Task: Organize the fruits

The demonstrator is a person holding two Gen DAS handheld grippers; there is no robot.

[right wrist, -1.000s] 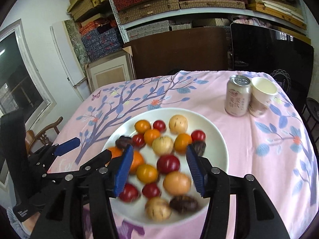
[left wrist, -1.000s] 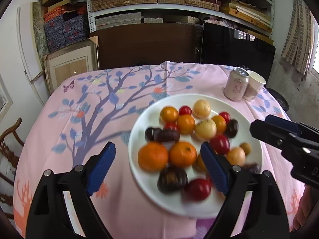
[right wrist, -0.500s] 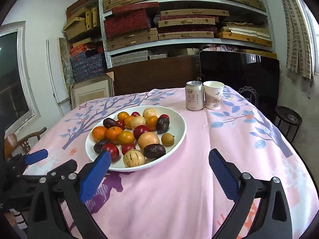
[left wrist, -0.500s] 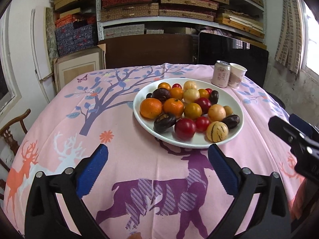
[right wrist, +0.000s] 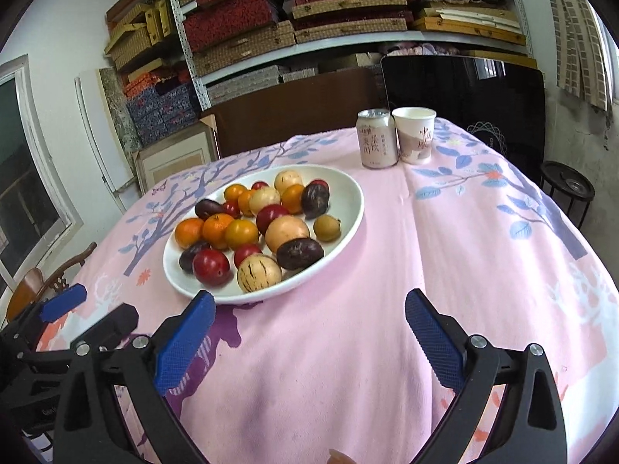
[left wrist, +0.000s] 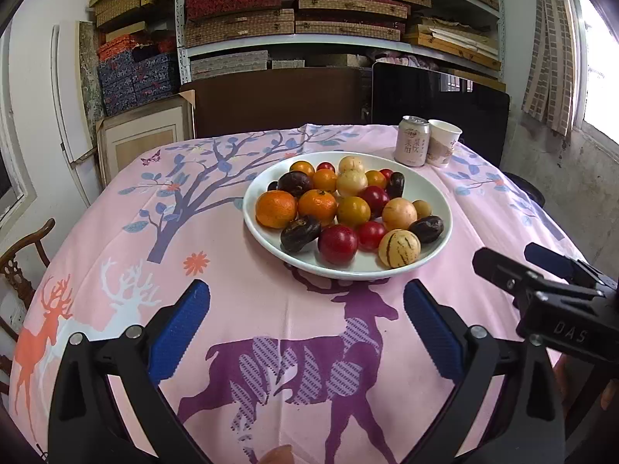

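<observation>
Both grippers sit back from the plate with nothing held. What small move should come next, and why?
Probably bring the left gripper forward to the near rim of the plate. Both it and the right gripper are open and empty, short of the fruit still piled there.

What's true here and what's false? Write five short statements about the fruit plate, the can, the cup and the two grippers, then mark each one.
1. The left gripper holds an orange. False: its fingers stand open over the tablecloth, holding nothing.
2. The white plate holds all the fruit in view. True.
3. The drink can and paper cup stand side by side beyond the plate. True.
4. The striped pale fruit lies at the plate's far rim. False: it lies near the rim closest to the grippers.
5. The right gripper is open and empty. True.
</observation>
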